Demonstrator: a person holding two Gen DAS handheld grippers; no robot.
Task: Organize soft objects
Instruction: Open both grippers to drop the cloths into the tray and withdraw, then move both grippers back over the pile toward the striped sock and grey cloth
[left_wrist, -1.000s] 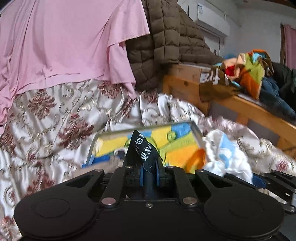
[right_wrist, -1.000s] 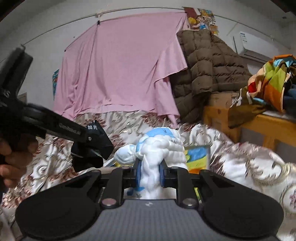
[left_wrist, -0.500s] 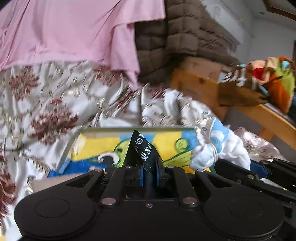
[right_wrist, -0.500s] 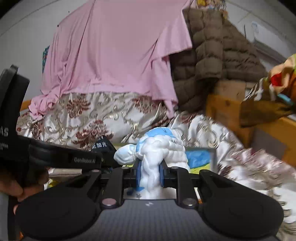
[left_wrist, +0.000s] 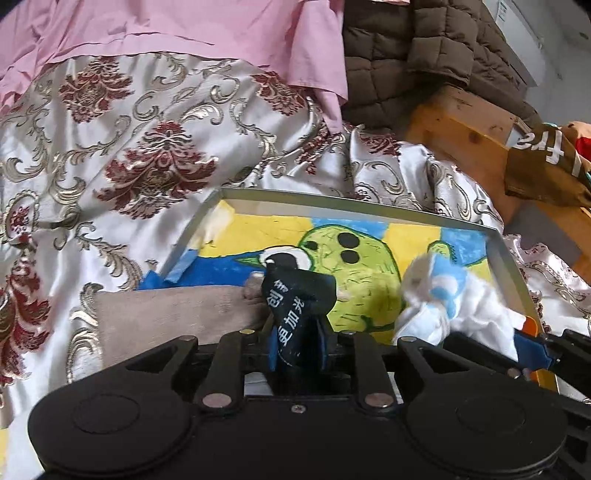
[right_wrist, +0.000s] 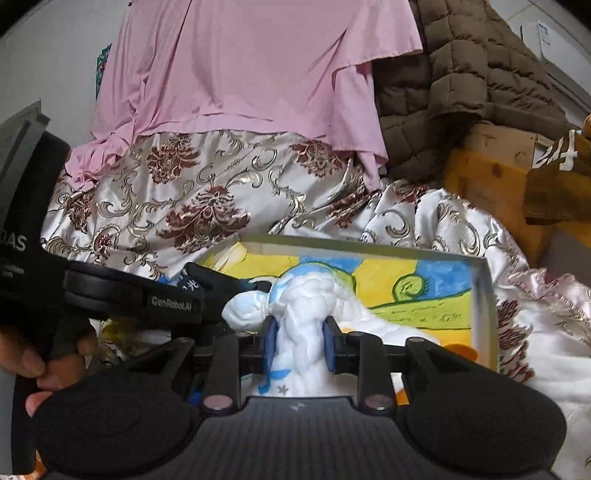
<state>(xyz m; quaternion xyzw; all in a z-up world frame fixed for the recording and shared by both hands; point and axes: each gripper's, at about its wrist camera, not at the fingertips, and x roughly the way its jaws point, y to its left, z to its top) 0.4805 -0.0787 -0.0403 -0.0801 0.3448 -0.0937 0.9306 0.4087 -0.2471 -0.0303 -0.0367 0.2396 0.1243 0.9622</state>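
Step in hand: drop-off into the tray (left_wrist: 504, 258). Left gripper (left_wrist: 297, 347) jaws have just been opening around the black cloth (left_wrist: 295, 299); right gripper (right_wrist: 300, 341) likewise around the white-blue cloth (right_wrist: 306, 314). Both cloths sit between the pads over the tray. Next: open fully, withdraw.

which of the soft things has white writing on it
The black sock between the left tongs; the white and blue cloth shows none.
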